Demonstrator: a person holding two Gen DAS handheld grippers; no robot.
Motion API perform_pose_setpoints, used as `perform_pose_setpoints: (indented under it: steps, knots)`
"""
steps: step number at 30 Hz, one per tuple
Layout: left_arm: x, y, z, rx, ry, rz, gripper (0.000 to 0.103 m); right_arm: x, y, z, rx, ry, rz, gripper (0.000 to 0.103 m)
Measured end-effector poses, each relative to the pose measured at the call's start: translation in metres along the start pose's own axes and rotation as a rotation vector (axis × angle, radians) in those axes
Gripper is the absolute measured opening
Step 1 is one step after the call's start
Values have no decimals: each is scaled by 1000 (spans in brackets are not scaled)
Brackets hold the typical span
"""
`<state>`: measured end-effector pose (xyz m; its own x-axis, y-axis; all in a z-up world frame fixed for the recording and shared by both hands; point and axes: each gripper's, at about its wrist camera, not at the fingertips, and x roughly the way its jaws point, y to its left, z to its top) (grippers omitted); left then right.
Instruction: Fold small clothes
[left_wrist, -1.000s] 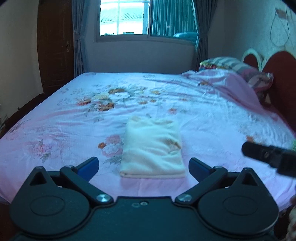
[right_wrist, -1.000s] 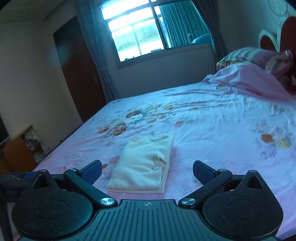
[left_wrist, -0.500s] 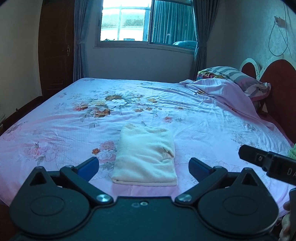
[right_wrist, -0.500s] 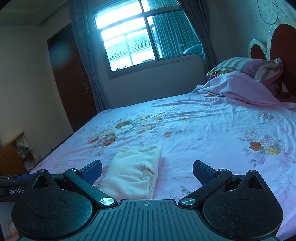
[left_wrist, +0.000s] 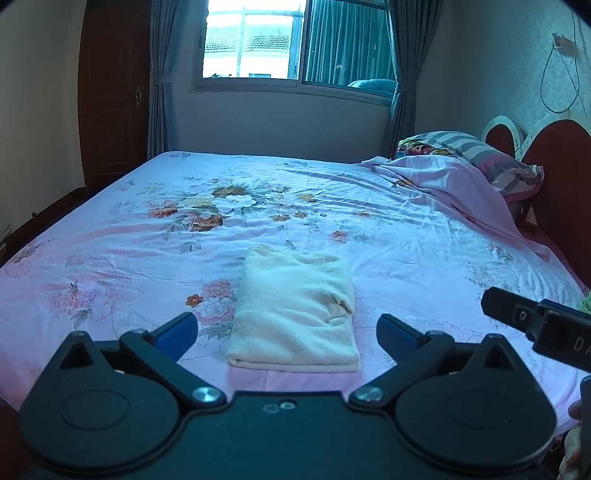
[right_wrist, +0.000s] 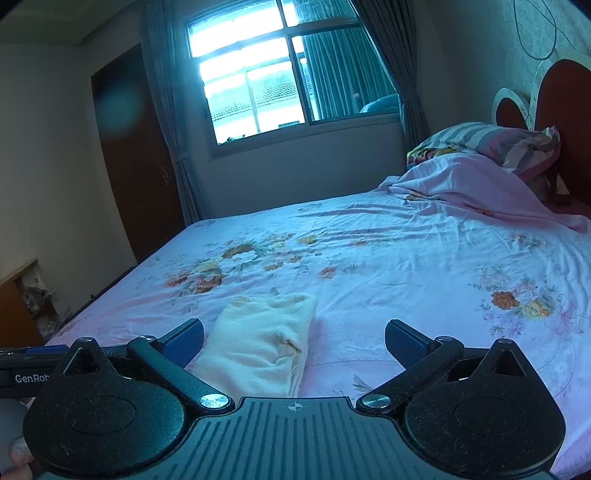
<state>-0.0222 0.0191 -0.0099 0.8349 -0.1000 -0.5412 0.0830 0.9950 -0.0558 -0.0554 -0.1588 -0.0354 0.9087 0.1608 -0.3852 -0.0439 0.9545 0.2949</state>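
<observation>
Both grippers have drawn back; folded cream garment (left_wrist: 293, 310) lies ahead between wide-open, empty jaws.

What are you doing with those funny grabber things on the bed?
A person is folding small clothes with a tool in each hand. The cream garment lies folded in a neat rectangle on the flowery pink bed sheet. The left tool and the right tool are both open and empty, held above the near edge of the bed, touching nothing.
</observation>
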Motion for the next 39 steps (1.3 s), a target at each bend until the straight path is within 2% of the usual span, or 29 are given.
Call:
perform_pose_setpoints:
  steps: [39]
  knots:
    - [5,0,-4,7,15,26,101,7,-1,-6,-6,20,16,103]
